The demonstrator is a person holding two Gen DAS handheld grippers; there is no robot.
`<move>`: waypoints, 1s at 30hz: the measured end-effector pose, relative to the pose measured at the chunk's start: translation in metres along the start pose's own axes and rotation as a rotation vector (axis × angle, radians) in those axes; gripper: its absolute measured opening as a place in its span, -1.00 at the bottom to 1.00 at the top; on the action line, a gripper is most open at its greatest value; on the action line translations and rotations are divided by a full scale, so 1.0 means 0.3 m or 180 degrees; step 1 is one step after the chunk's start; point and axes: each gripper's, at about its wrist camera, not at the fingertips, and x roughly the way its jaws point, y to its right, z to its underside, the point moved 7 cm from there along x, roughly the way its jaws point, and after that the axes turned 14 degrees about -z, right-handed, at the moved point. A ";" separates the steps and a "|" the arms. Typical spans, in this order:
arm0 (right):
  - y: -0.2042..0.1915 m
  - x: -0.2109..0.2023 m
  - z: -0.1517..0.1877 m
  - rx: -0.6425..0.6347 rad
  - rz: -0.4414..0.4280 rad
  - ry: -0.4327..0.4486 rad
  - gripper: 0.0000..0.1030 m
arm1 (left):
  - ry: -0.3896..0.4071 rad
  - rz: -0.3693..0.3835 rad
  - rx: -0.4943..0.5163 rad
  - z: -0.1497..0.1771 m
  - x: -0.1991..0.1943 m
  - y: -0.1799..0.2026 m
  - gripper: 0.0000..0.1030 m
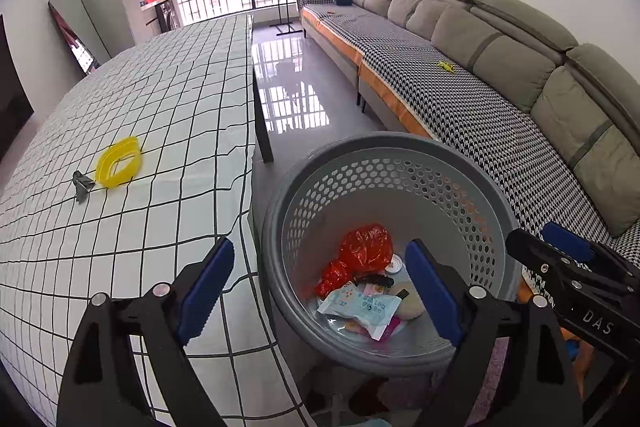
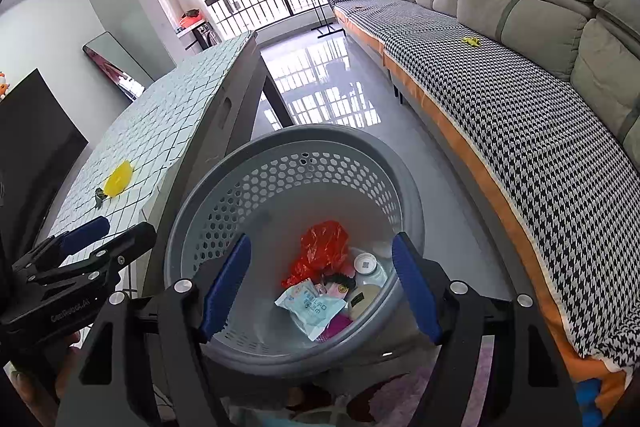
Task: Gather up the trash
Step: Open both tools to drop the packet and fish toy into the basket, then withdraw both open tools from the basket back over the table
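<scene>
Both grippers hang over the grey perforated trash basket [image 1: 400, 163], which stands on the floor between the table and the sofa.

Left gripper [image 1: 326, 291]: jaws apart, nothing between them. Its left blue pad lies over the edge of the checked tablecloth [image 1: 140, 99]; its right pad lies over the basket's interior. The basket's mouth sits ahead of and slightly right of the gap between the jaws.

Right gripper [image 2: 322, 287]: jaws apart, nothing between them. Both pads frame the basket's interior, so the basket's contents lie directly between and below the jaws.

Basket contents, seen between the right gripper's jaws:
- a crumpled red plastic bag [image 2: 324, 251], farthest from the jaws;
- a pale blue printed wrapper [image 2: 310, 309], nearest the jaws;
- a small white round cap [image 2: 365, 263], toward the right pad;
- further small wrappers, too tangled to identify.

Items on the table, well left of and ahead of the left gripper's jaws:
- a yellow plastic ring-shaped piece [image 1: 119, 161];
- a small grey crumpled scrap [image 1: 82, 183], just beside the yellow piece on its near-left side.

Far right of both jaw pairs, a small yellow object [image 1: 446, 66] lies on the houndstooth sofa cover [image 1: 460, 107]. Its kind cannot be told.
</scene>
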 end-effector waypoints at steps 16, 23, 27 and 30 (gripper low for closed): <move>-0.086 -0.093 0.023 -0.0131 0.0050 0.0129 0.38 | 0.0121 0.0076 -0.0147 0.029 -0.093 -0.069 0.88; -0.156 -0.114 0.041 -0.0230 0.0023 0.0147 0.39 | 0.0178 0.0163 -0.0262 0.051 -0.143 -0.126 0.88; -0.203 -0.112 0.052 -0.0275 -0.0021 0.0134 0.39 | 0.0224 0.0133 -0.0343 0.066 -0.162 -0.182 0.88; -0.251 -0.104 0.057 -0.0351 -0.0050 0.0127 0.39 | 0.0250 0.0069 -0.0394 0.073 -0.171 -0.231 0.88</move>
